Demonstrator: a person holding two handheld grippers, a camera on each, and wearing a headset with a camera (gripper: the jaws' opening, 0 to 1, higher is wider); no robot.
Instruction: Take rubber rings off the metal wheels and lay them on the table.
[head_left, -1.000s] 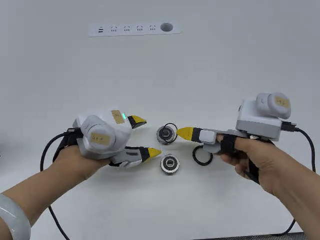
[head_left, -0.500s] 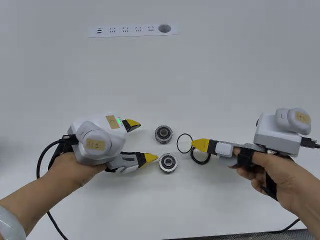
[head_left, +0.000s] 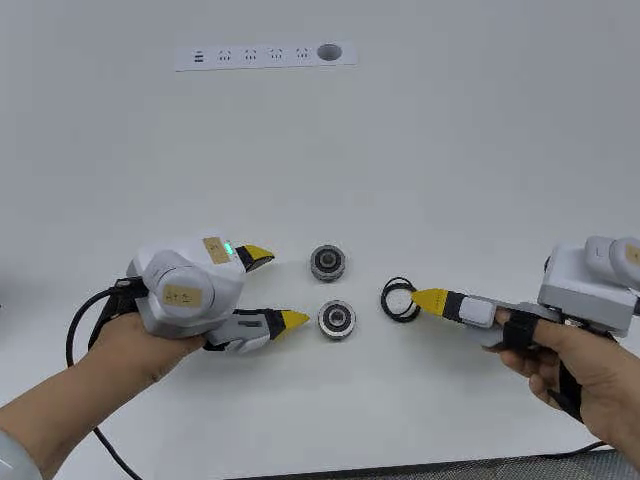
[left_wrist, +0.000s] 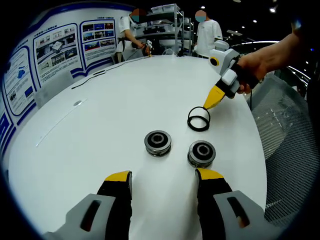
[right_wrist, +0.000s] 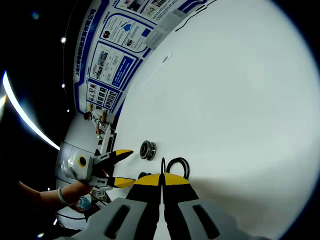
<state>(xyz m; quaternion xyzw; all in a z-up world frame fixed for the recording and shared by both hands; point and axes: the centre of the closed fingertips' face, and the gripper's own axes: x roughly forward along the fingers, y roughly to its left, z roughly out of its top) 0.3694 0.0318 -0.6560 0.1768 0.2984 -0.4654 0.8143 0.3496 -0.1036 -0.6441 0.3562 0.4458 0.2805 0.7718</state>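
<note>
we are listing: right gripper (head_left: 429, 299) jaws together, seemingly pinching rubber ring (left_wrist: 198, 128) at tip; left gripper (left_wrist: 164, 175) jaws apart, facing metal wheels (left_wrist: 157, 141).

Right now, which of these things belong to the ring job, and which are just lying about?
Job: metal wheels; rubber rings, overlapping on the table; left gripper; right gripper.
Lying about: power strip; wall posters.
</note>
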